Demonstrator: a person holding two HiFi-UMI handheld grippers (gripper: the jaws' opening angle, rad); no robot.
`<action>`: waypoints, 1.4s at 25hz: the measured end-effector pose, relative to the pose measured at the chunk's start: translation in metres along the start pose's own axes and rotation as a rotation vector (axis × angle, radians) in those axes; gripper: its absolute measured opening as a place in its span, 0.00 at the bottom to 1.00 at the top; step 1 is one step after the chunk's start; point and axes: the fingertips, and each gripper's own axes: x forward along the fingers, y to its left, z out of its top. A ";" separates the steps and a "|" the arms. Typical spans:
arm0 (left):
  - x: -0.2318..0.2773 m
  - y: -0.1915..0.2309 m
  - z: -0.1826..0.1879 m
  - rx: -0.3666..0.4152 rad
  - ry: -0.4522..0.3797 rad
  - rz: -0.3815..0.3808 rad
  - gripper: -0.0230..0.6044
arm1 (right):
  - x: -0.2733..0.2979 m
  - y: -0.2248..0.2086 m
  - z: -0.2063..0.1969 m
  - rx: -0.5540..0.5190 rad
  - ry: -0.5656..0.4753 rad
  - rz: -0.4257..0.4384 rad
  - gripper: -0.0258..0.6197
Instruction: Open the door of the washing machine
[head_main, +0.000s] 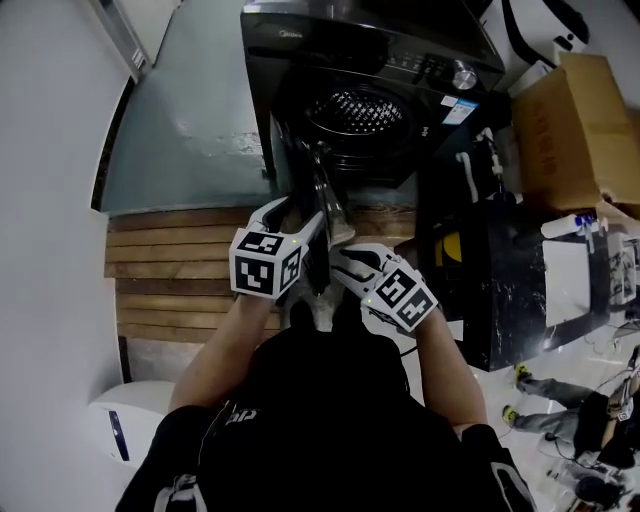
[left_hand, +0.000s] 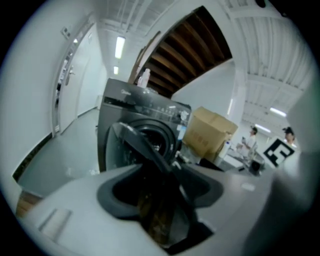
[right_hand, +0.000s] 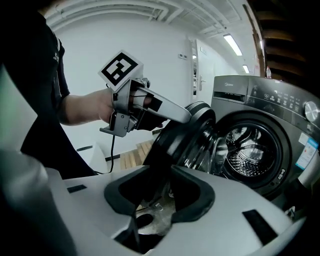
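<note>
While the single door (head_main: 322, 190) stands out from its opening, edge-on toward me, I hold both claws at its rim in front of the one washing machine (head_main: 370, 60).

At far left, one slatted wooden platform (head_main: 170, 270) lies on the floor. Next comes my left gripper (head_main: 300, 225), its marker cube printed with black-and-white squares. Its jaws are spread wide, released, and the door's edge runs through the gap. Just right of the door is my right gripper (head_main: 345, 262), with a second marker cube of the same kind. Its jaws are parted too, and the door's dark rim dips between them. I see no pad pressing on it.

Behind the door, the steel drum (head_main: 360, 110) is exposed. On the machine's dark top panel a small brand word appears to read "Midea". Further right sit one silver knob (head_main: 464, 77) and one blue-and-white sticker (head_main: 460, 110), its print too small to read. One bottle (left_hand: 144, 77) stands on top of the machine.

At far right is one cardboard box (head_main: 580, 130), the writing on its side illegible. Two people (left_hand: 252, 137) stand in the background.
</note>
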 end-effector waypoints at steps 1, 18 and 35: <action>-0.005 0.005 -0.003 -0.008 -0.001 0.008 0.43 | 0.002 0.000 0.001 0.001 -0.003 0.008 0.22; -0.091 0.098 -0.019 -0.105 -0.027 0.200 0.27 | 0.050 0.010 0.061 -0.043 -0.066 0.139 0.19; -0.133 0.189 -0.006 -0.050 -0.052 0.442 0.28 | 0.037 -0.009 0.055 0.015 -0.069 0.106 0.16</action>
